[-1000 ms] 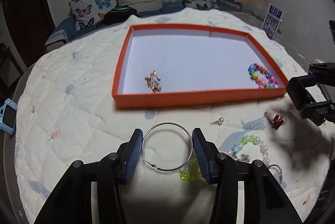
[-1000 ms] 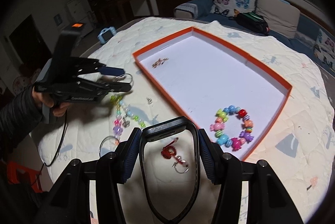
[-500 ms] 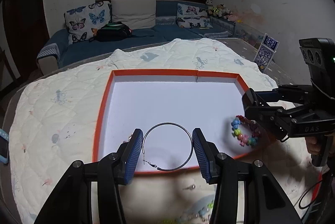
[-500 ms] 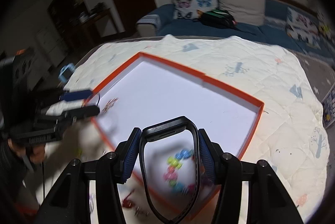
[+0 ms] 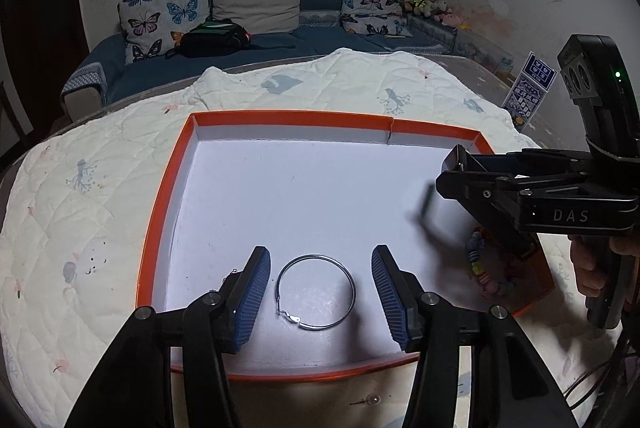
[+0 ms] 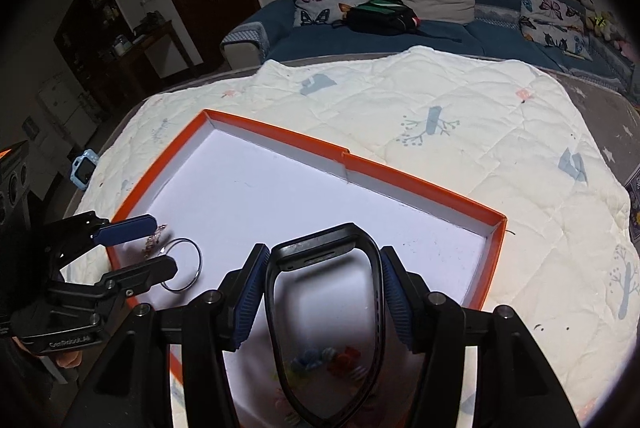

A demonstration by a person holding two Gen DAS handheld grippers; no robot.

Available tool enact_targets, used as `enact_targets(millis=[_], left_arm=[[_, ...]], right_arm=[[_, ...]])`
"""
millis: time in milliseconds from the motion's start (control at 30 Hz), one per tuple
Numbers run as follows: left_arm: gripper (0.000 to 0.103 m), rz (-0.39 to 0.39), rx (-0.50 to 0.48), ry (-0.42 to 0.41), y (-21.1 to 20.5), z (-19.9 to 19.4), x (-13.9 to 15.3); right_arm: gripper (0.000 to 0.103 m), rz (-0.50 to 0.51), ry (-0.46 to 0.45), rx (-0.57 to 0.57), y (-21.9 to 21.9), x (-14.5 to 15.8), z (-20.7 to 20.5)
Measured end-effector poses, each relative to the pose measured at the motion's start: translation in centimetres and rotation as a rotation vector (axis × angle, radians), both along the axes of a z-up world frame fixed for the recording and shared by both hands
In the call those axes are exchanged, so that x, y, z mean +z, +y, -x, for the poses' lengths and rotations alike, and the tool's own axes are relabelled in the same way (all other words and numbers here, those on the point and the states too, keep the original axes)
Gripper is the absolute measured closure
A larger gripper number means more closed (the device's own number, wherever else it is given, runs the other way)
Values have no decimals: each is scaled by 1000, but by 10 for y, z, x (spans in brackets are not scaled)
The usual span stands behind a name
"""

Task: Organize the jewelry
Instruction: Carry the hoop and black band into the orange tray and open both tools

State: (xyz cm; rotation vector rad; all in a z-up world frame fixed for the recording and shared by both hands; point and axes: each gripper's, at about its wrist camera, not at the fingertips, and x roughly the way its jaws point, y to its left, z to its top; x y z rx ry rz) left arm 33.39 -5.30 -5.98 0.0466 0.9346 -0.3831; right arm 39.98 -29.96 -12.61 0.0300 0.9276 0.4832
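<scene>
A thin silver hoop earring lies on the white floor of the orange-rimmed tray, near its front left corner. My left gripper hovers over the hoop. Its jaws are opening, and both blue pads stand clear of the wire. A small gold chain piece lies beside the hoop, by the left gripper. My right gripper holds a black wristband loop over the tray's right part. Its jaws are opening, with the pads still against the band. A colourful bead bracelet lies beneath.
The tray rests on a cream quilt spread over a round table. A pearl stud lies on the quilt before the tray. A blue toy camera sits at the table's left edge. A sofa with pillows stands behind.
Both grippers came from the quilt to above the tray. The left jaws widened and let the hoop go onto the tray floor. The right gripper carried the black band along.
</scene>
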Motion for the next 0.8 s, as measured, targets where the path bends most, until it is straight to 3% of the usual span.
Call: enact_targets(millis=[133, 233, 800], left_arm=[[43, 7, 6, 7, 2, -2, -4], [32, 5, 13, 0, 2, 0, -3], [30, 50, 45, -60, 20, 35, 29]], right_arm=[[40, 25, 4, -2, 1, -4, -1], [38, 29, 7, 0, 0, -5, -1], [35, 31, -65, 28, 1, 21, 28]])
